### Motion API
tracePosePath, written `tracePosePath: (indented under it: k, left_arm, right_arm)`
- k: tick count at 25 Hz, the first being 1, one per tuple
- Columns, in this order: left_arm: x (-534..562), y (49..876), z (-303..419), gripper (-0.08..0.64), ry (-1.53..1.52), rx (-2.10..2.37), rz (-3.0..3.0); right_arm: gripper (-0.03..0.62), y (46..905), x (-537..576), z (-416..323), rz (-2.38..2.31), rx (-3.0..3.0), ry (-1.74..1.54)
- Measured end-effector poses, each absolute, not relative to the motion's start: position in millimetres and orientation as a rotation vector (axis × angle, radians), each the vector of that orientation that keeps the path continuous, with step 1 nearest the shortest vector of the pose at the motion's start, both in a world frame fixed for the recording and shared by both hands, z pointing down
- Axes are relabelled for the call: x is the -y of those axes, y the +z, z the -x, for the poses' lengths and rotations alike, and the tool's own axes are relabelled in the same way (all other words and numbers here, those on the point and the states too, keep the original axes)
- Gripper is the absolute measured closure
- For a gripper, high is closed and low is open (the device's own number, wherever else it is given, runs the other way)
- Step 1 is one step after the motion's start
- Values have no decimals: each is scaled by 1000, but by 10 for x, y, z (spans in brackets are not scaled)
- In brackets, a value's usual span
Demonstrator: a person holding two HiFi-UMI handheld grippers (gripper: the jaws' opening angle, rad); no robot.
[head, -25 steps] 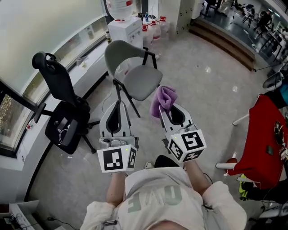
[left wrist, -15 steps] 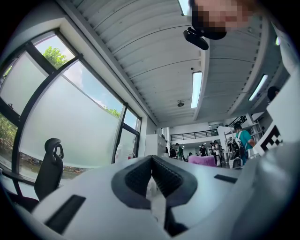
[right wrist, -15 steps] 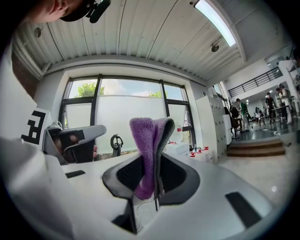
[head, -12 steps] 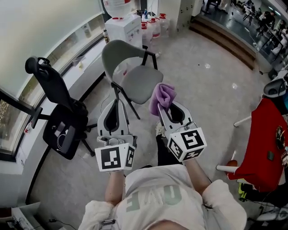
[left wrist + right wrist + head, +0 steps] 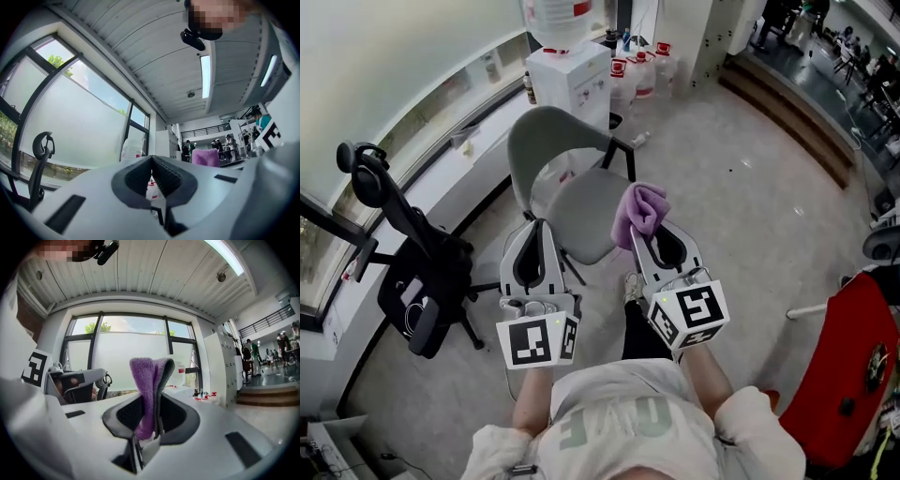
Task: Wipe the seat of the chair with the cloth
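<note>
A grey shell chair (image 5: 551, 141) on black legs stands ahead of me, its seat (image 5: 586, 212) just beyond both grippers. My right gripper (image 5: 641, 234) is shut on a purple cloth (image 5: 639, 210), which sticks out past the jaws above the seat's right edge. In the right gripper view the cloth (image 5: 149, 390) is pinched upright between the jaws. My left gripper (image 5: 538, 231) is shut with nothing in it, at the seat's near left edge. Its own view (image 5: 151, 178) looks up at the ceiling and windows, with the cloth (image 5: 205, 157) at right.
A black office chair (image 5: 417, 272) stands at the left by the window wall. A water dispenser (image 5: 570, 70) and bottles (image 5: 639, 73) stand behind the grey chair. A red-covered object (image 5: 853, 384) is at the right. Steps (image 5: 787, 117) run along the far right.
The grey chair has come closer and lower in the head view as I stepped toward it. Both grippers now reach the seat's near edge. The cloth stays clamped in the right gripper.
</note>
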State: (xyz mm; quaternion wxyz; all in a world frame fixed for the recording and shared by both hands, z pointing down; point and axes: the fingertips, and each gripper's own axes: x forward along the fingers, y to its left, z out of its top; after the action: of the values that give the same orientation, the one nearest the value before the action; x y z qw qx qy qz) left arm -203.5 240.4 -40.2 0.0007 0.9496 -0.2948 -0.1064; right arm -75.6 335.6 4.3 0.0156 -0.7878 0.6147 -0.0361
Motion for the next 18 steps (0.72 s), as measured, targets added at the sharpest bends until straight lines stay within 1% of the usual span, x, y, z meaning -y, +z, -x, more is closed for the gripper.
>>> tracePosePath:
  k: [4, 7, 13, 18]
  left_arm:
    - [-1856, -619, 1275, 548, -359, 1032, -2961]
    - [-1546, -758, 860, 548, -364, 1105, -2965]
    - [-901, -913, 222, 548, -356, 1280, -2914]
    - [-605, -892, -106, 548, -337, 1323, -2870]
  right_arm:
    - [500, -134, -2864, -120, 2442, -1978, -69]
    - [500, -240, -2554, -616, 2409, -2031, -47]
    - [500, -343, -1890, -1310, 2292, -2189, -57]
    - [500, -275, -1534, -1617, 2238, -2272, -114]
